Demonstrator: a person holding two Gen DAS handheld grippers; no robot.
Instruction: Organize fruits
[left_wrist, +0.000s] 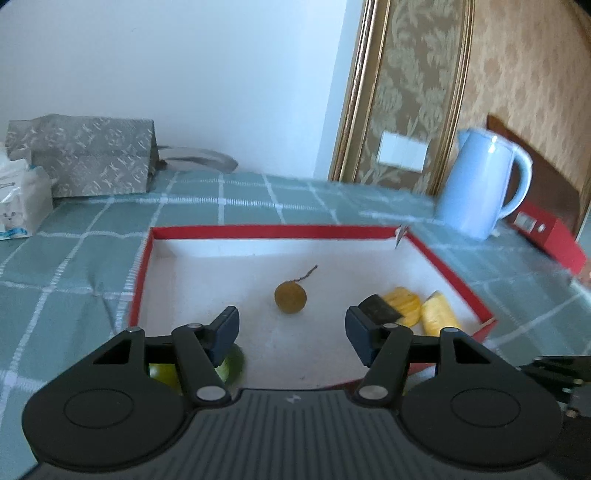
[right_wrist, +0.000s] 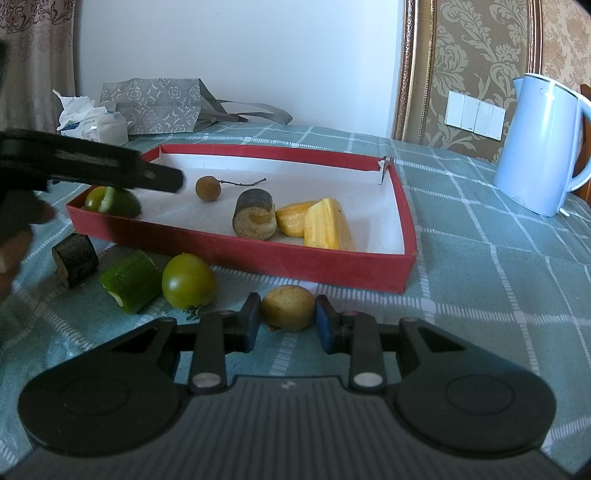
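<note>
My left gripper (left_wrist: 291, 321) is open above the red-rimmed tray (left_wrist: 277, 230), with nothing between its fingers. Beyond it a brown round fruit with a stem (left_wrist: 290, 297) lies on the white floor. A green fruit (left_wrist: 232, 365) shows under the left finger, and a dark cylinder (left_wrist: 380, 308) and yellow pieces (left_wrist: 439, 314) lie beside the right finger. In the right wrist view my right gripper (right_wrist: 287, 317) is shut on a yellow-brown fruit (right_wrist: 288, 306) on the cloth in front of the tray (right_wrist: 258, 258). The left gripper (right_wrist: 159, 179) hangs over the tray's left end.
Left of the held fruit lie a green tomato (right_wrist: 188, 280), a cucumber piece (right_wrist: 131, 280) and a dark cylinder (right_wrist: 75, 264). A blue kettle (right_wrist: 539, 147) stands at the right. A grey patterned bag (right_wrist: 155, 107) and tissues (right_wrist: 92, 118) sit at the back.
</note>
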